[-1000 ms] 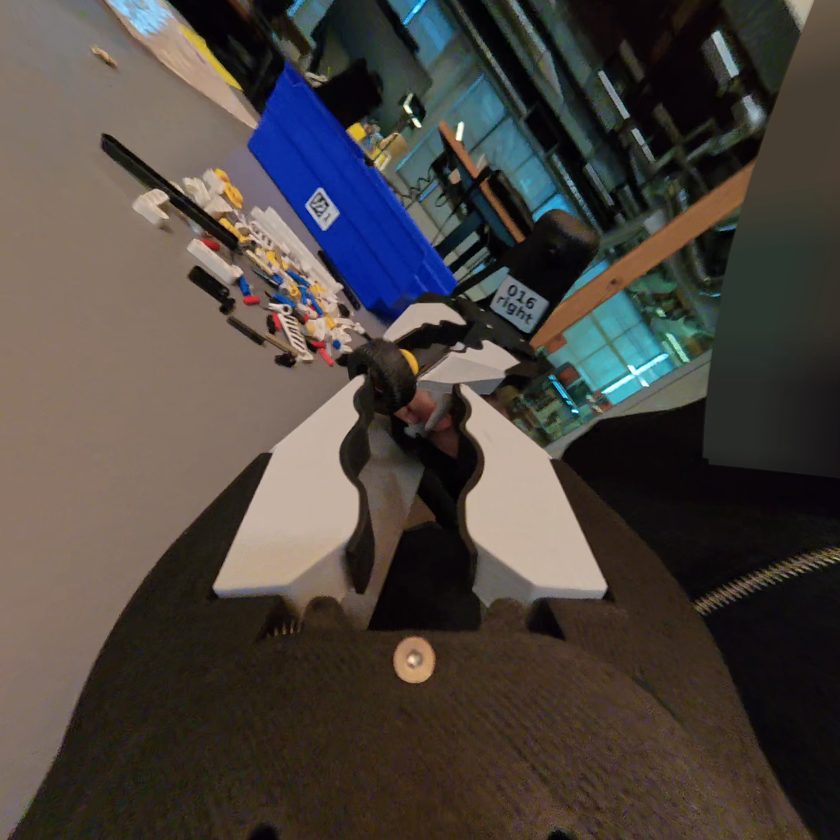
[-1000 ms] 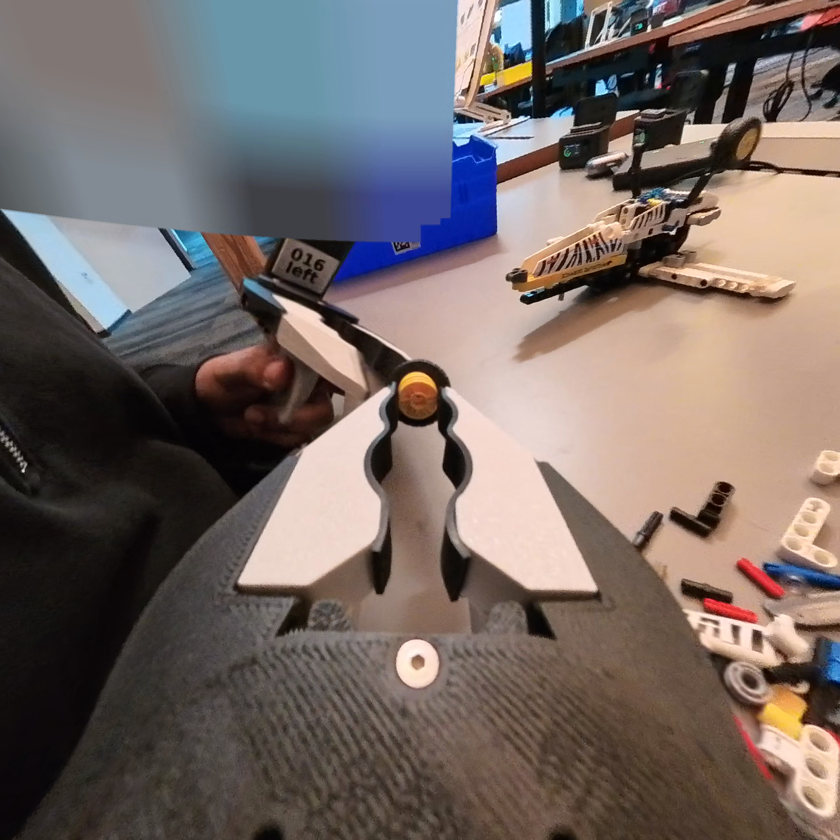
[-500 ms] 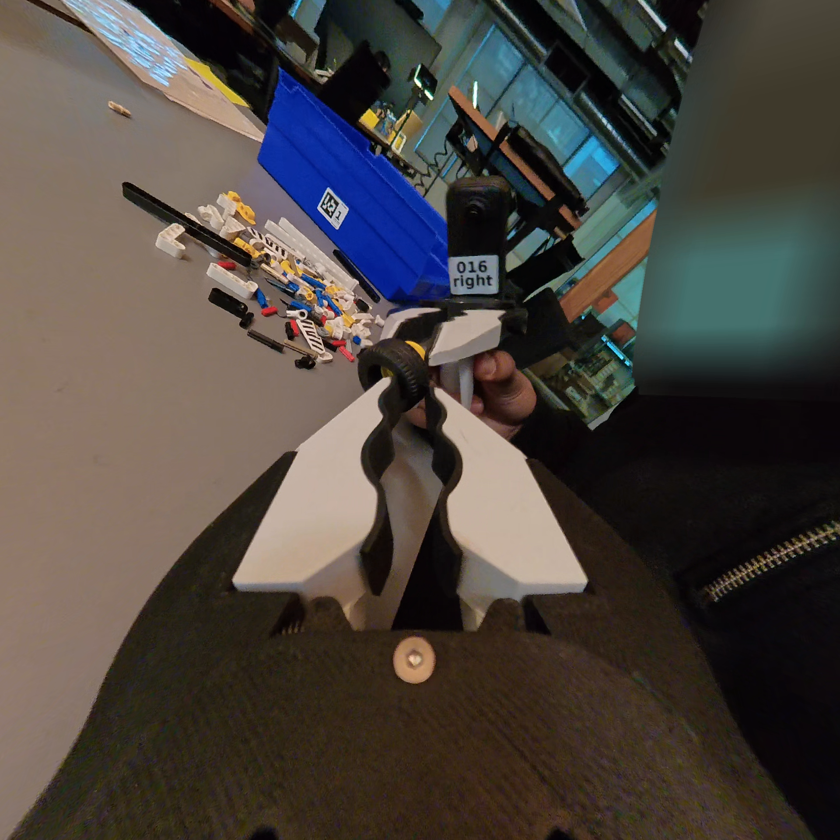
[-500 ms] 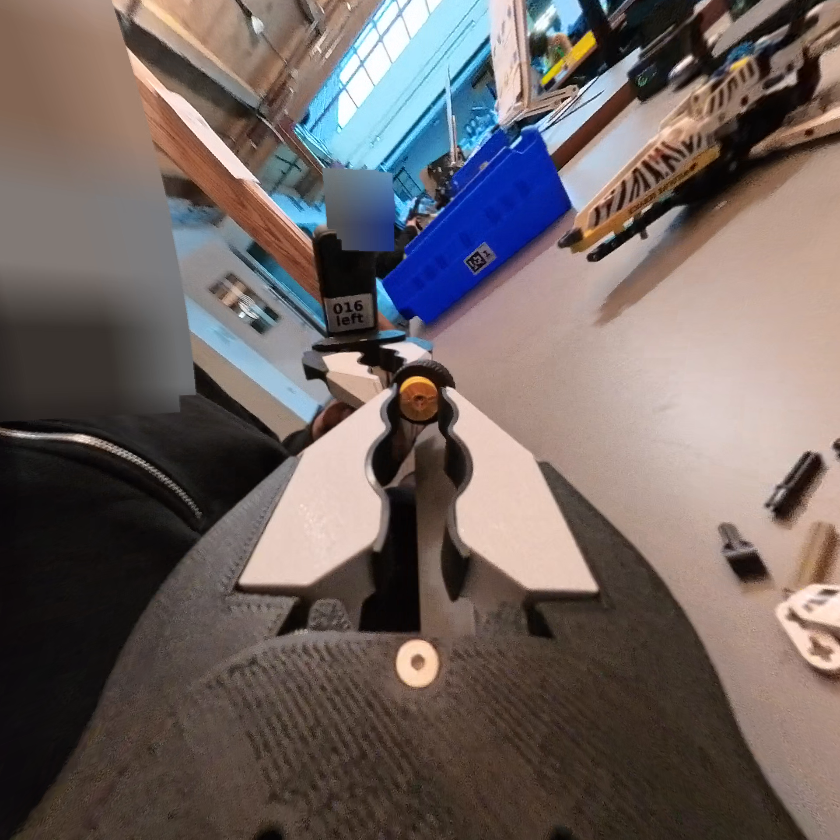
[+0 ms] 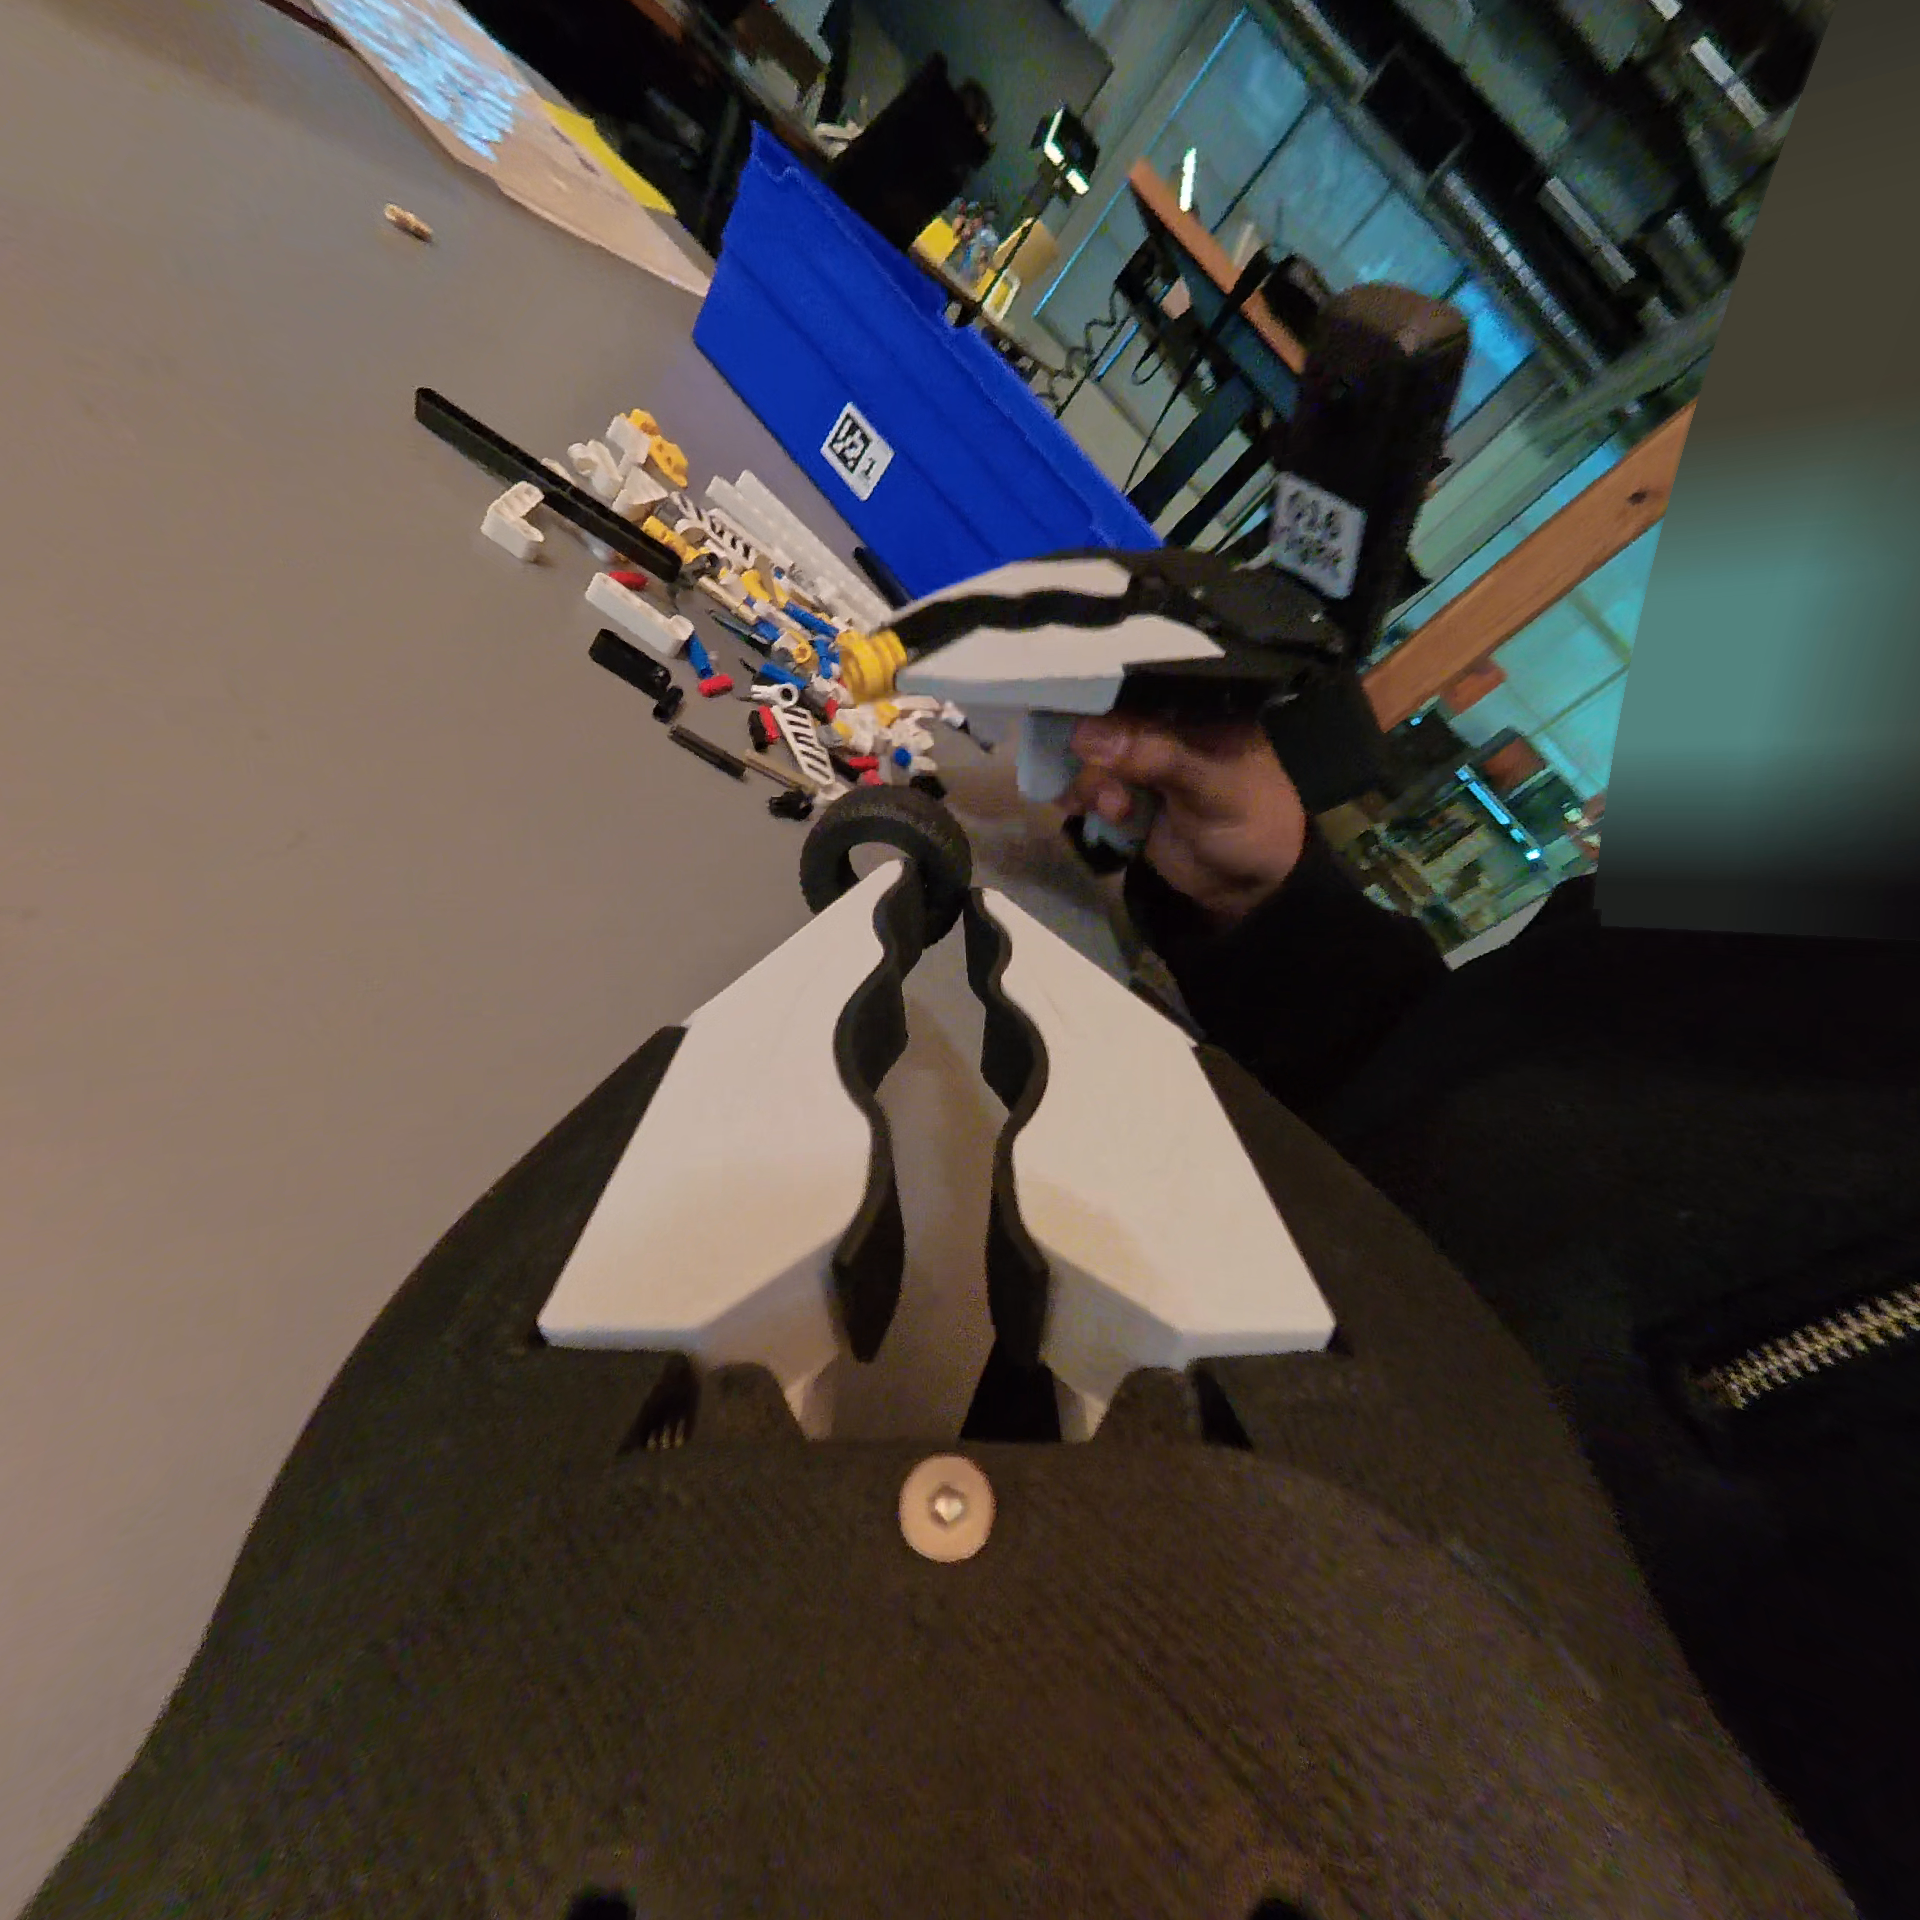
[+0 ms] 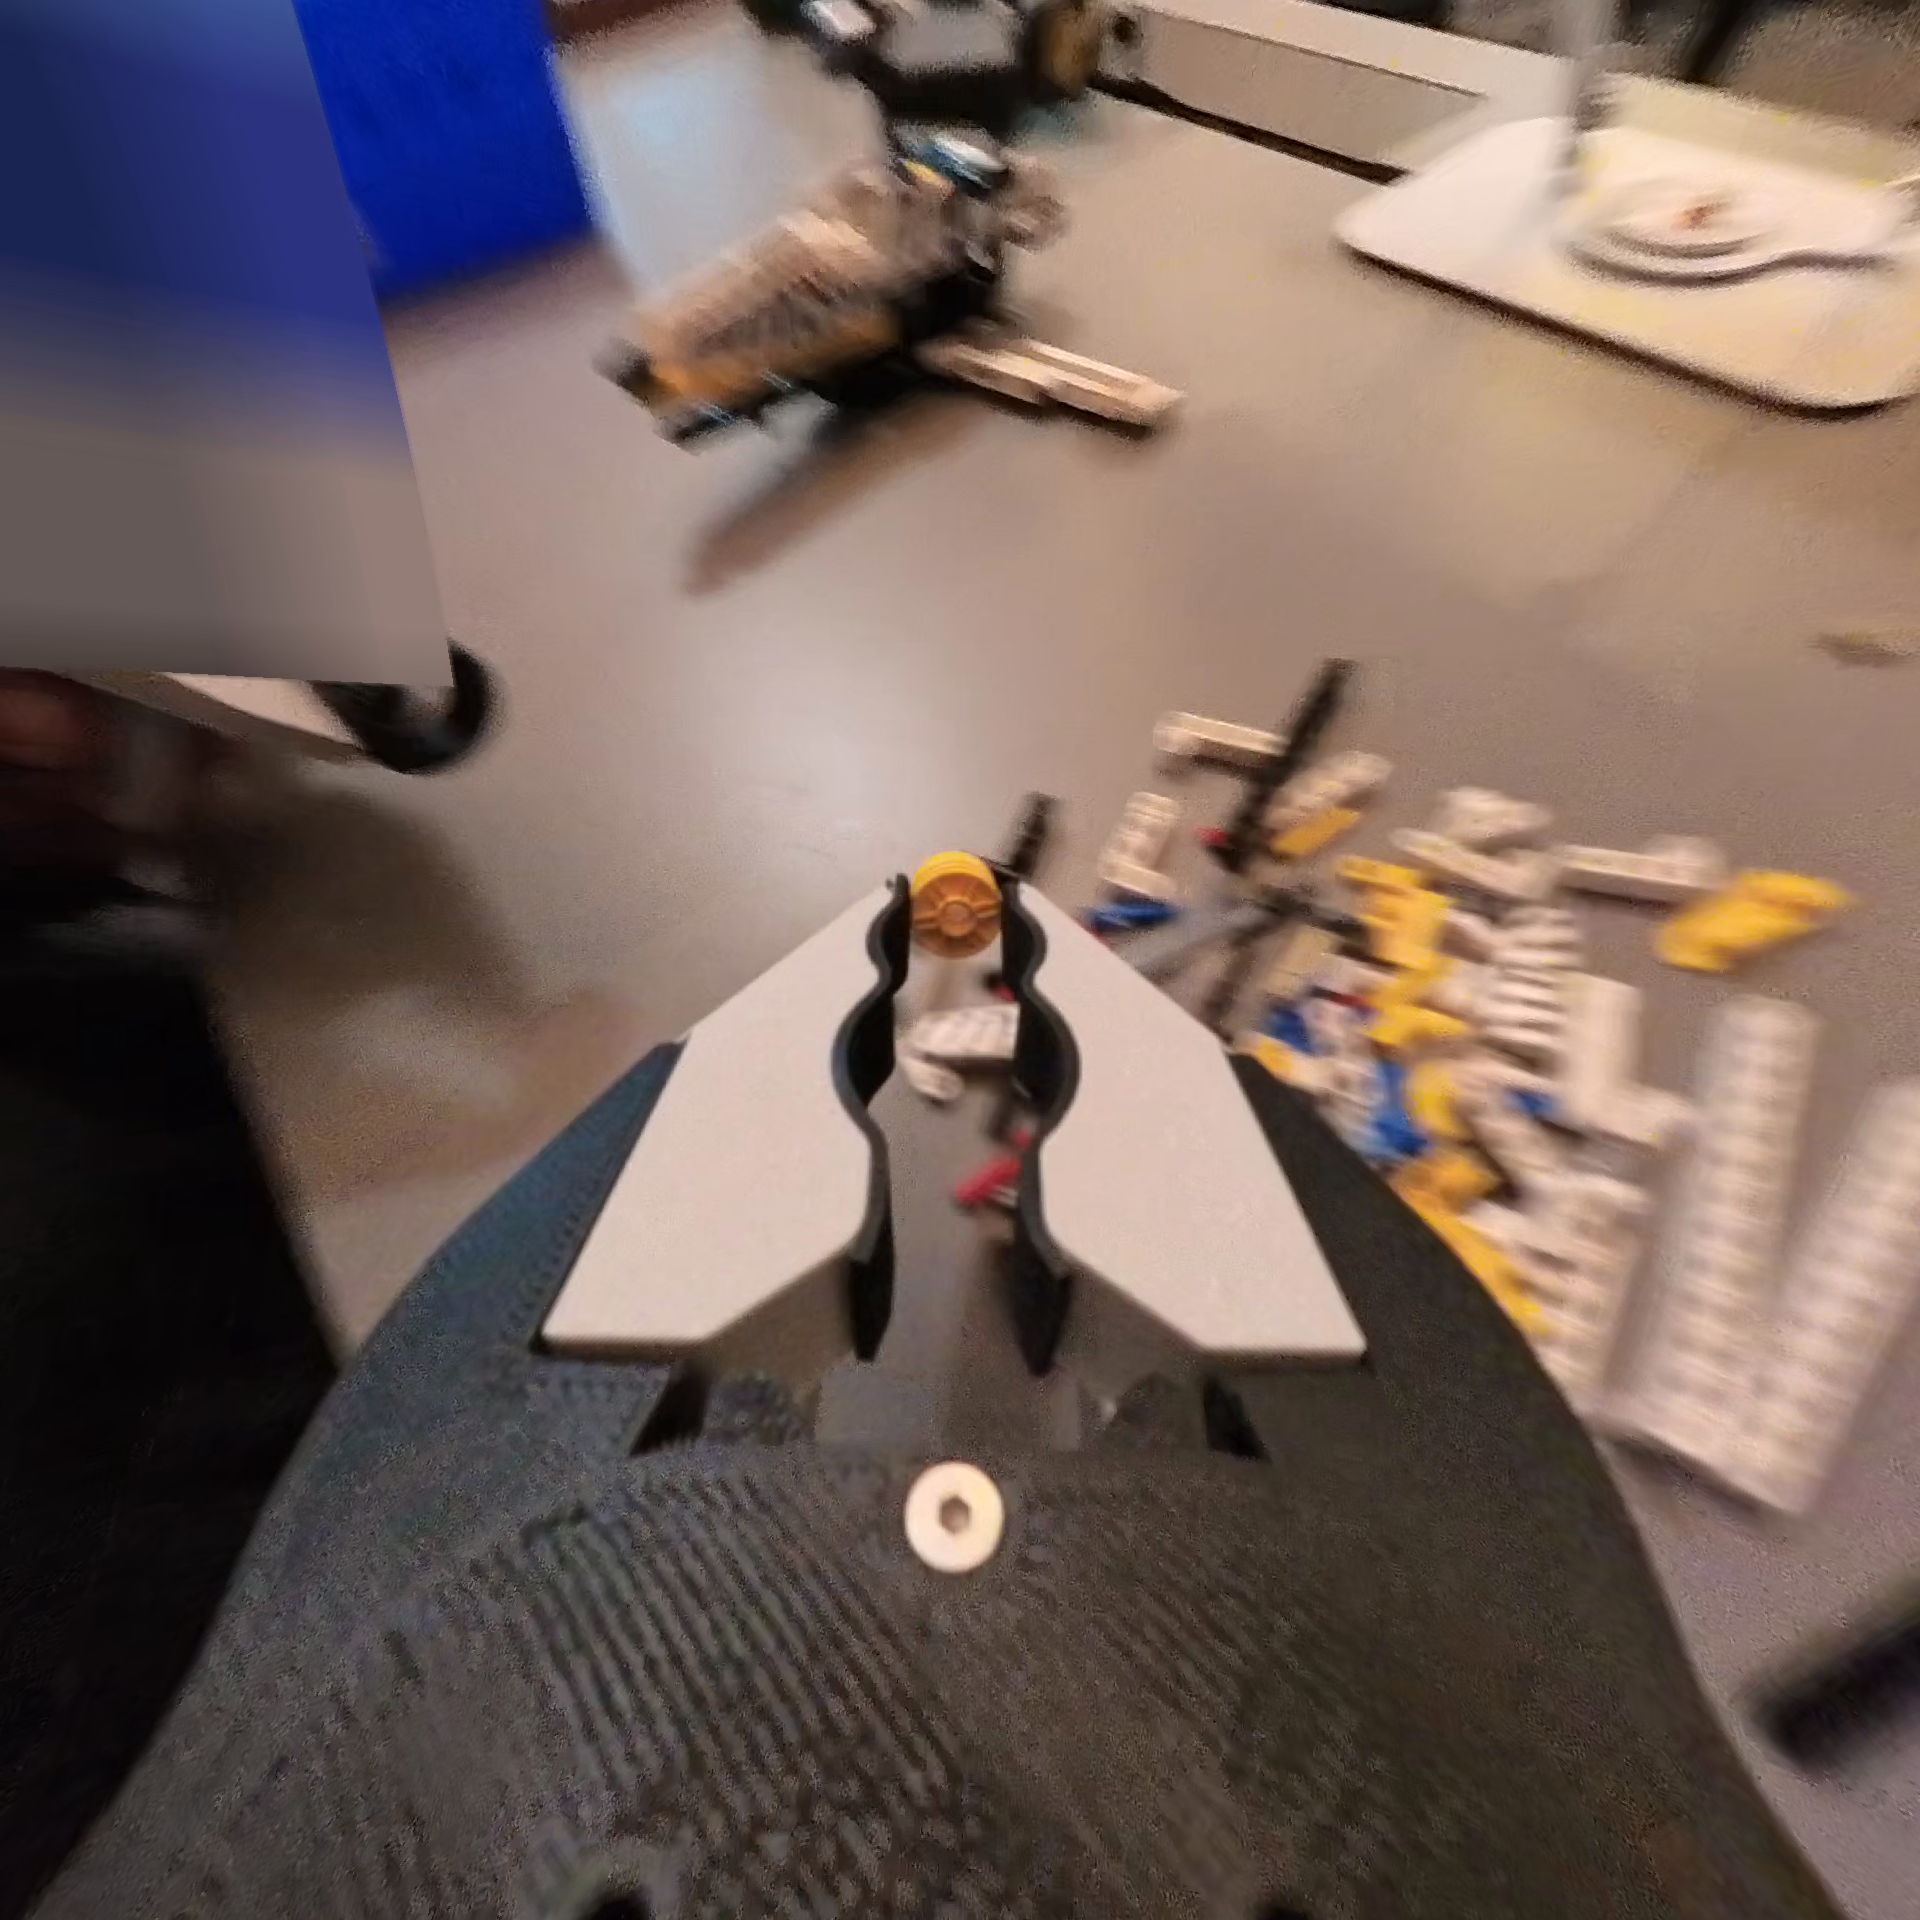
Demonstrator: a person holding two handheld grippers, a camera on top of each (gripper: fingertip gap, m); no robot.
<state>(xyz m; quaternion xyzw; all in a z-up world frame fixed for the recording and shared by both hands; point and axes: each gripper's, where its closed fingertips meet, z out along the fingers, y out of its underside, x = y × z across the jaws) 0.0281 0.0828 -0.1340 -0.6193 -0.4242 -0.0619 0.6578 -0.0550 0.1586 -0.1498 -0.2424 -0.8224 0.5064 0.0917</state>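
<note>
The black rubber tyre (image 5: 885,847) is pinched at the left gripper (image 5: 930,899) tips, above the grey table (image 5: 260,831); the right wrist view shows only its blurred edge. The yellow wheel hub (image 6: 954,902) is clamped between the right gripper (image 6: 951,909) pads. That view is smeared, the loose brick pile (image 6: 1455,997) and helicopter model (image 6: 821,301) indistinct. Only the left view shows the blue bin (image 5: 883,416) clearly.

Grey table (image 5: 208,831), wooden beam (image 5: 1538,582), windows (image 5: 1226,187)

Grey table (image 5: 208,831), loose toy bricks (image 5: 748,582), blue bin (image 5: 883,416), seemingly a brick-built model (image 6: 831,301)
</note>
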